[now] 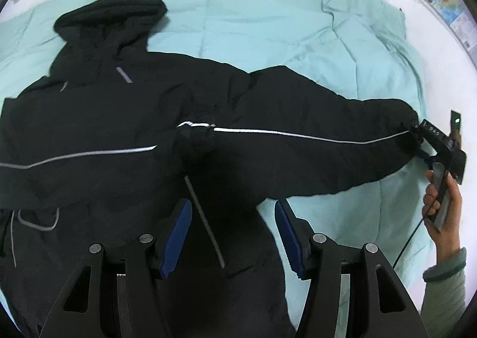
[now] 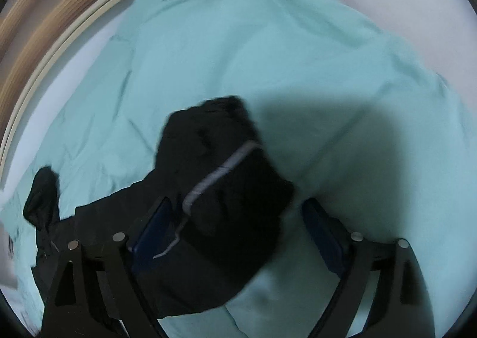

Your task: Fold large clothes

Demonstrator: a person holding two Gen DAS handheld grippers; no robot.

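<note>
A large black hooded jacket [image 1: 125, 141] with thin reflective stripes lies spread flat on a mint-green quilt [image 1: 268, 25]. Its sleeve [image 1: 313, 141] stretches out to the right. My left gripper [image 1: 234, 236] is open and hovers just above the jacket's side, near the armpit. My right gripper [image 2: 238, 233] is open, its blue pads either side of the sleeve cuff [image 2: 220, 159], not closed on it. In the left wrist view the right gripper [image 1: 423, 144] shows at the cuff end, held by a hand.
The quilt covers a bed with a white sheet [image 1: 441, 75] at its right edge. A wooden headboard or frame [image 2: 44, 25] runs along the far left. A map poster [image 1: 450, 7] hangs on the white wall at the right.
</note>
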